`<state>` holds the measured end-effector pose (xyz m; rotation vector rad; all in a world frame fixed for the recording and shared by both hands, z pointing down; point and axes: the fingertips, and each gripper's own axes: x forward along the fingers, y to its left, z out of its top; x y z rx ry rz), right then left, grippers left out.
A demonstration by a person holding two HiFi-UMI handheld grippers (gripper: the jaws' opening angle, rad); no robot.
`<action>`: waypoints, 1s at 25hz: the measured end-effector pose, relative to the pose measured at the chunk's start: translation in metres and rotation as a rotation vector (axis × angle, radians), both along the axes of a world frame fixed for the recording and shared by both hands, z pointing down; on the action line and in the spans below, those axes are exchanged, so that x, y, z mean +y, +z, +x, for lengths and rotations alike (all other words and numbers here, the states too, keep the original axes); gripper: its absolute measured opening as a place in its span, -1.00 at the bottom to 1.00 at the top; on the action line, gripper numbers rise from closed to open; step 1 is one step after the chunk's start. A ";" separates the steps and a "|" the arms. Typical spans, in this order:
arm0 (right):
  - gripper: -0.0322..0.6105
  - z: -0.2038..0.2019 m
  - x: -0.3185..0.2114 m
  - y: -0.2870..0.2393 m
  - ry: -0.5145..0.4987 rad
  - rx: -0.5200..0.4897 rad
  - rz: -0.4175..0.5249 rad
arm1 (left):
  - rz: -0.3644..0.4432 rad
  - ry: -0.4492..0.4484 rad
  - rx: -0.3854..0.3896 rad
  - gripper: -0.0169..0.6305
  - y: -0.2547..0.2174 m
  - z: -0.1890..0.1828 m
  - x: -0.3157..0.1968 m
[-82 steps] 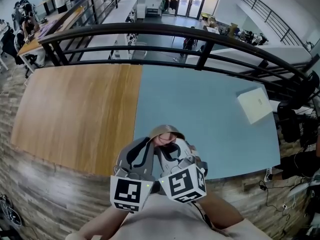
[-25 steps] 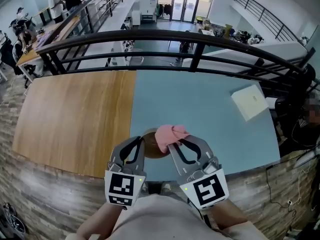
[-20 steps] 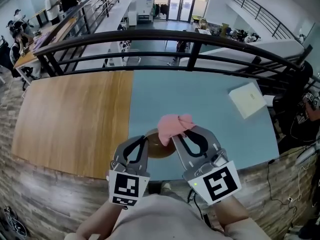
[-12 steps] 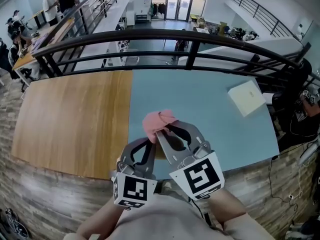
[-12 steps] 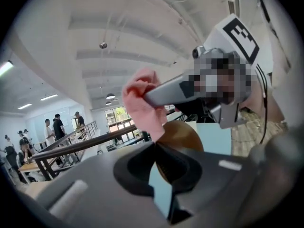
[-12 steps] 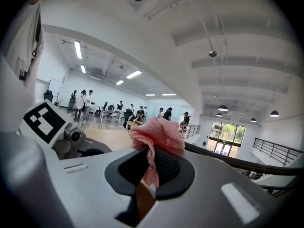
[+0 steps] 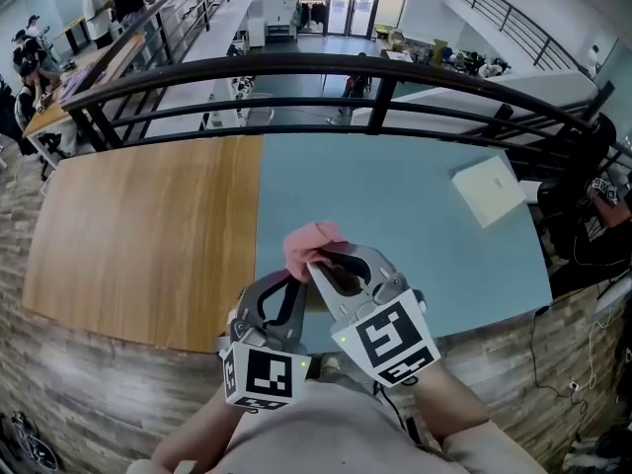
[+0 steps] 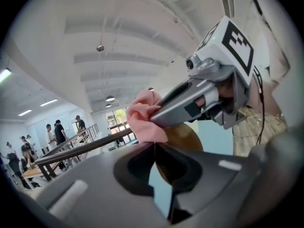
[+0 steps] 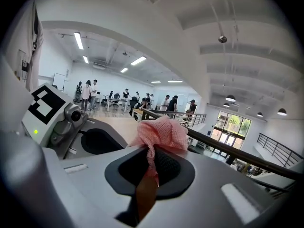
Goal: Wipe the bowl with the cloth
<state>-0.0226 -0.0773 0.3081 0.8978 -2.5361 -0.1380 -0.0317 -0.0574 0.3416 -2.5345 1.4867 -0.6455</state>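
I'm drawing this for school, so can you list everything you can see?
table: one, half wood and half light blue, under everything
bowl: one, brown, at the left gripper's tips
cloth: one, pink, bunched in the right gripper
flat box: one, white, on the blue half, far right
railing: one, black, behind the table
people: a few, dark or white tops, far beyond the railing, left
left gripper: one, grey, shut on the bowl's rim
right gripper: one, grey, shut on the cloth
arms: two, behind the grippers, bottom edge
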 end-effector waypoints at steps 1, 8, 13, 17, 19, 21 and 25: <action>-0.82 0.001 -0.001 0.002 0.002 0.001 -0.006 | -0.010 0.000 0.012 -0.91 0.002 0.000 0.000; -0.82 0.019 -0.009 0.010 0.037 0.028 -0.024 | -0.056 -0.029 0.116 -0.91 0.012 -0.004 -0.005; -0.82 0.037 -0.012 0.023 0.070 0.047 -0.051 | -0.088 -0.077 0.178 -0.91 0.017 -0.014 -0.010; -0.82 0.049 -0.016 0.035 0.095 0.073 -0.075 | -0.098 -0.119 0.222 -0.91 0.016 -0.025 -0.017; -0.82 0.052 -0.014 0.044 0.099 0.088 -0.088 | -0.101 -0.140 0.248 -0.90 0.015 -0.031 -0.019; -0.82 0.055 -0.011 0.052 0.098 0.108 -0.098 | -0.099 -0.165 0.270 -0.90 0.014 -0.037 -0.020; -0.82 0.054 -0.005 0.070 0.082 0.154 -0.115 | -0.095 -0.208 0.314 -0.90 0.014 -0.049 -0.024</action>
